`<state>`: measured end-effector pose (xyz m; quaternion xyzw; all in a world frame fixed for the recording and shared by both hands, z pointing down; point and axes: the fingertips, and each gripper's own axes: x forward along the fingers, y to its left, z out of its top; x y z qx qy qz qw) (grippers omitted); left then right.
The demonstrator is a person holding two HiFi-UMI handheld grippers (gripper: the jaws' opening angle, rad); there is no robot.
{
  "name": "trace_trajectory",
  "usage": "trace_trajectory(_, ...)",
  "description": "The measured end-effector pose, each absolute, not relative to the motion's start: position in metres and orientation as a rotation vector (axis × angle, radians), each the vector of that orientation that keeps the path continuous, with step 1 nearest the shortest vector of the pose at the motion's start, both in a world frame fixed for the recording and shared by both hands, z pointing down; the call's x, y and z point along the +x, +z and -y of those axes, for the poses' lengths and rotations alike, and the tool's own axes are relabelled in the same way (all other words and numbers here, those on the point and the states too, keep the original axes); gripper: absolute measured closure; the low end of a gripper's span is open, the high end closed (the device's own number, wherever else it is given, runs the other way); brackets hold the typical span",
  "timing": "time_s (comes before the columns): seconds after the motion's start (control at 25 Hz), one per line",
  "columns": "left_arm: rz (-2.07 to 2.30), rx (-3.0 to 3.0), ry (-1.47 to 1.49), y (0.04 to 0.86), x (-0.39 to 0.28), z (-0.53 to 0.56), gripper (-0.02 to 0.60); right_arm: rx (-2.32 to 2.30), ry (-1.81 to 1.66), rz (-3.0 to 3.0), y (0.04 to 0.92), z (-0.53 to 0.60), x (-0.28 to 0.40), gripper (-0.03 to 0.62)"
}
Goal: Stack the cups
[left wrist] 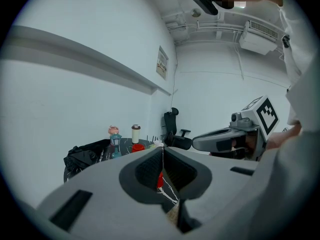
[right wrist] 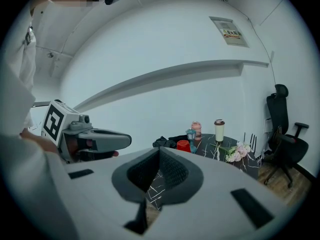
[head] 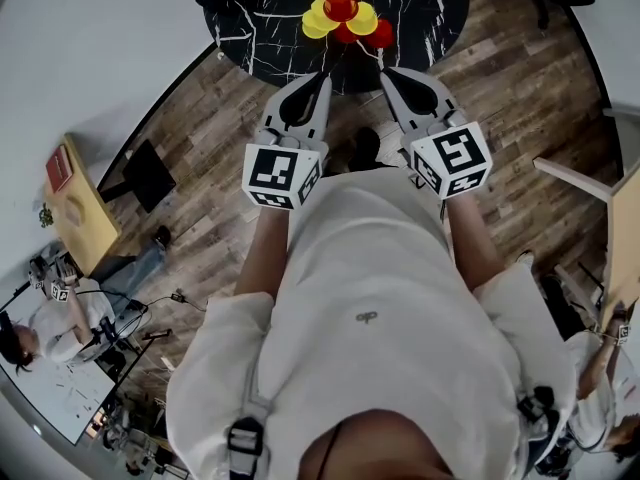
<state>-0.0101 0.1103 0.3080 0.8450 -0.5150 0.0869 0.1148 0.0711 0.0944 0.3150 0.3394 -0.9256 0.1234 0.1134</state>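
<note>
Closed left tool (left wrist: 163, 150) mostly hides, seemingly, red cup (left wrist: 159, 180).

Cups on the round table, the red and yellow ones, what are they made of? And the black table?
The red cups and yellow cups look like plastic with a smooth finish: bright, even colour all over. The table top looks like black marble, or a printed copy: dark with thin white veins. From this far it's hard to be sure.
</note>
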Motion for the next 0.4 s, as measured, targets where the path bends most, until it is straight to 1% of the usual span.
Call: trace_trajectory(0.4,1.507,2.478,0.265,0.3086,-0.0135,-0.1101,0.571,1.006,0.349,2.703,0.3151,-0.0926,0.0705,0.59)
